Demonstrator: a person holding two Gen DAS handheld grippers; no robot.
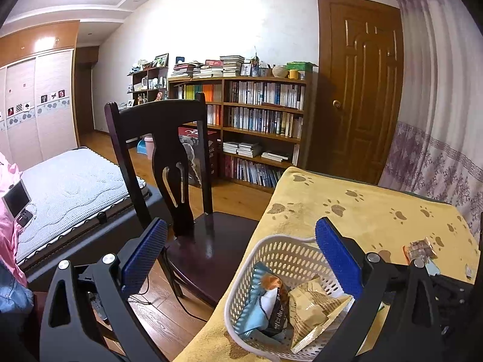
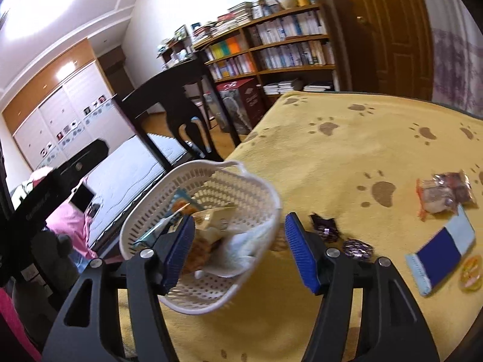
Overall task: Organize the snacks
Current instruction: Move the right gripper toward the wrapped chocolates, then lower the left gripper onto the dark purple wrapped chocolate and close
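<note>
Both tongs are gaping apart, gripping nothing. The left tongs (image 1: 241,259) and right tongs (image 2: 240,250) are hovering over the white perforated plastic basket (image 2: 265,202), which is sitting on the yellow paw-print-covered worktop (image 2: 347,157), holding several snack packets (image 1: 305,307). A blue-and-pale wrapped snack bar (image 2: 440,253) is lying well apart to its right.

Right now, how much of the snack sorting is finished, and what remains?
Partly done: several packets already lie in the white basket. Nothing is in hand; the left gripper and right gripper are both open and empty. Left on the yellow cloth: a clear packet, a blue packet, two dark candies and a small round snack.
</note>
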